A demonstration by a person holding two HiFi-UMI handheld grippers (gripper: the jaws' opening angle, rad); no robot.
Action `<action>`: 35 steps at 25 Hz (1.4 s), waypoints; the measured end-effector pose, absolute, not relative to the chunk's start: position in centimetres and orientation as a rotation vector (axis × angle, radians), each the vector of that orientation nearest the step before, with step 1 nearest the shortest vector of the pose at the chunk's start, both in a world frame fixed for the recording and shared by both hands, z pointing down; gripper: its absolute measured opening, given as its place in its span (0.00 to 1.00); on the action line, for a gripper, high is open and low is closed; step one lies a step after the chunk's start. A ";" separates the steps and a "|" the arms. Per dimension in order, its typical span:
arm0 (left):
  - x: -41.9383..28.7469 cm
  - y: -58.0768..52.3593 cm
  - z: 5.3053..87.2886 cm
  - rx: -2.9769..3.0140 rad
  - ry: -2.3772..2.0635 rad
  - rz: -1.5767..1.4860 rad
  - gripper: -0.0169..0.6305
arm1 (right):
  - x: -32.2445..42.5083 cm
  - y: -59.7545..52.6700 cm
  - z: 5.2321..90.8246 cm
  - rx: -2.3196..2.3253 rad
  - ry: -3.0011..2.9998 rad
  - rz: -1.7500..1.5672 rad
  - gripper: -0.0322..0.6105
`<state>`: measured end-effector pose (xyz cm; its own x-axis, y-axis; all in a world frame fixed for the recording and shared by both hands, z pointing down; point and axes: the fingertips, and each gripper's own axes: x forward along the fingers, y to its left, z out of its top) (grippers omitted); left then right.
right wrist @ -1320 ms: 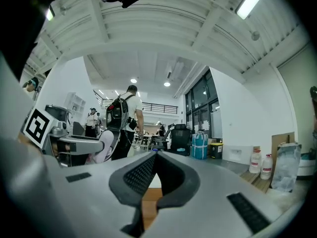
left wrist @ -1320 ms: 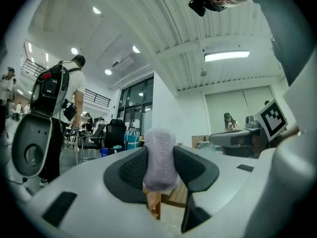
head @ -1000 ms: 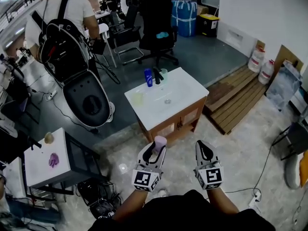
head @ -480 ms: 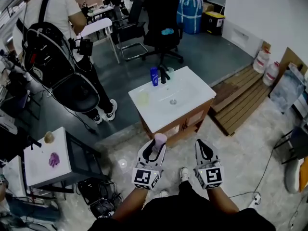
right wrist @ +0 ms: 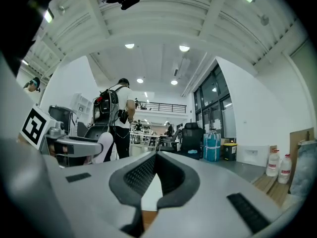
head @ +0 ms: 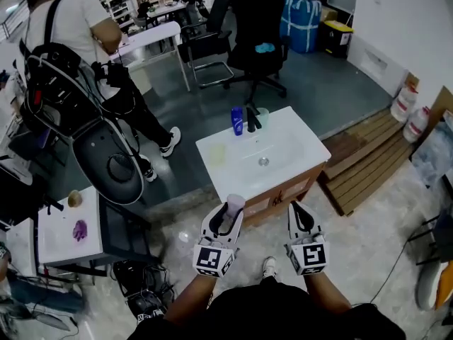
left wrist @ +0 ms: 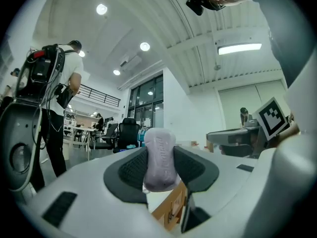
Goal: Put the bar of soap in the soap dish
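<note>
A lilac bar of soap (head: 233,205) stands on end between the jaws of my left gripper (head: 225,218), which is shut on it. In the left gripper view the soap (left wrist: 159,157) fills the gap between the black pads (left wrist: 132,168). My right gripper (head: 301,218) is held beside it, shut, with nothing in it; its pads (right wrist: 141,175) meet at the tips in the right gripper view. Both hang in front of a white washbasin cabinet (head: 283,129). A pale yellowish soap dish (head: 216,154) lies on the basin top's left part.
A blue bottle (head: 237,121), a black tap (head: 251,119) and a small cup (head: 263,114) stand at the basin's back edge. A person with a backpack (head: 67,83) stands at left. A white side table (head: 60,225), cables, an office chair (head: 258,27) and wooden pallets (head: 368,158) surround the spot.
The view has shifted: the washbasin sits a little further right and nearer, and the person with the backpack has stepped left. Both grippers keep their pose, soap still held.
</note>
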<state>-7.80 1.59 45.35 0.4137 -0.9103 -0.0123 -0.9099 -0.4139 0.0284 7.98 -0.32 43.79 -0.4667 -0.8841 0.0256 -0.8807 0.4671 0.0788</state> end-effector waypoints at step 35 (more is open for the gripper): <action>-10.5 -13.8 43.4 2.444 -2.096 0.017 0.31 | 3.2 -18.0 44.7 1.077 -2.868 -0.110 0.08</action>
<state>-10.53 -13.81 43.38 0.1535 -0.9872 -0.0426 -0.9864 -0.1505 -0.0658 3.19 -18.02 44.66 -0.7505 -0.6592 0.0462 -0.6537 0.7509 0.0939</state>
